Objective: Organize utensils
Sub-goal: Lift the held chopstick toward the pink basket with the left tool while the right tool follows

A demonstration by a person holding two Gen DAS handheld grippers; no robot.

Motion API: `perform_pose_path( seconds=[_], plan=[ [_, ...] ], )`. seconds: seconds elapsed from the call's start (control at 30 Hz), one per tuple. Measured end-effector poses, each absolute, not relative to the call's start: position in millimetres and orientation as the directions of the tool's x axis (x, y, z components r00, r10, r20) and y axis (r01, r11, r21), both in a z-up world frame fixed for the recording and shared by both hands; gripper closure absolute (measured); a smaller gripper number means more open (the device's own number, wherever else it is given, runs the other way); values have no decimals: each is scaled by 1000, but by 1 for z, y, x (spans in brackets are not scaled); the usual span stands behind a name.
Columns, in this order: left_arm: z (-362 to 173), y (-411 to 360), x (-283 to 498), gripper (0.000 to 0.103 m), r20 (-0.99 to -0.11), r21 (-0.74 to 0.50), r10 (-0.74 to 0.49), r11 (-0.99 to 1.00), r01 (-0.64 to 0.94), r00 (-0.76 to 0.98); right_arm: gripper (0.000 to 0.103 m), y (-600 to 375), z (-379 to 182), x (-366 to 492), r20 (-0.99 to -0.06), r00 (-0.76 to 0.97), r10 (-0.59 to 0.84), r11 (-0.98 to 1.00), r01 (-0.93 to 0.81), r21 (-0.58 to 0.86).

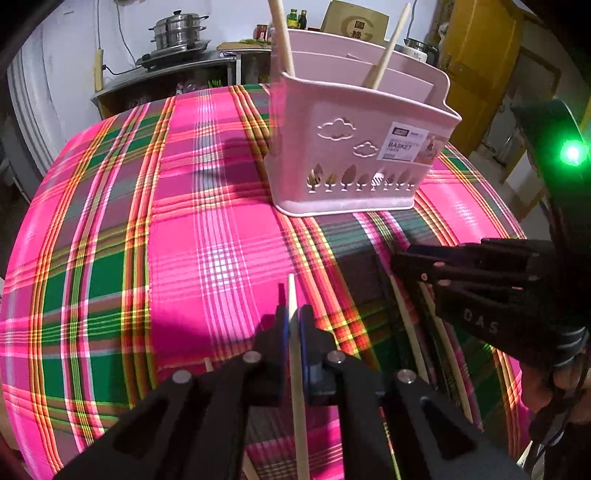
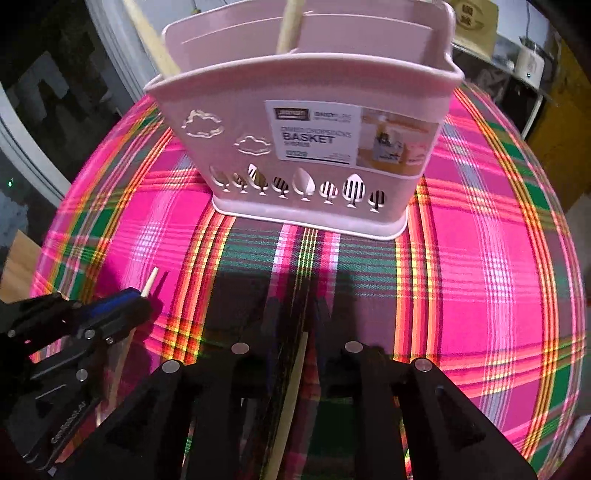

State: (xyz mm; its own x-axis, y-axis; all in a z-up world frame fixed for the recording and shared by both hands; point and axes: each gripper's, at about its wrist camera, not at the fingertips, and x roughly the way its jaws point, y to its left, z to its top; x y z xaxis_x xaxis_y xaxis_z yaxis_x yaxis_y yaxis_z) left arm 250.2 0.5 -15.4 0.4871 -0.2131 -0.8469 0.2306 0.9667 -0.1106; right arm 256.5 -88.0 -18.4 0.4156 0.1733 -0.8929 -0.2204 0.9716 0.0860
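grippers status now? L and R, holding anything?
Left gripper: closed on a chopstick.
Right gripper: jaws slightly apart, a chopstick between them; whether the pads grip it cannot be told.

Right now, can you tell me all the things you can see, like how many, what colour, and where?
Basket: one, pale pink, standing on the cloth at the far side.
Chopsticks in basket: two, pale wood, leaning out of the top.
Chopsticks on cloth: at least two, pale wood, lying near the right gripper.
Tablecloth: one, pink and green plaid, covering the table.
Steamer pot: one, silver, on a stove behind.
Left hand-held gripper: black, shut on one chopstick.
Right hand-held gripper: black, over another chopstick.
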Motion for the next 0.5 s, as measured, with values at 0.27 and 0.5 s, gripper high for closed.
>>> perform_pose_path(
  seconds=[0.27, 0.5],
  plan=[
    [-15, -6, 254, 97, -851, -111, -219, 963, 244, 477, 96, -79, -19, 259, -894, 424, 145, 972, -228, 49],
    [16, -3, 246, 97, -810, -125, -245, 960, 251, 533, 98, -98, 3, 253, -854, 466, 231, 965, -222, 140]
  ],
)
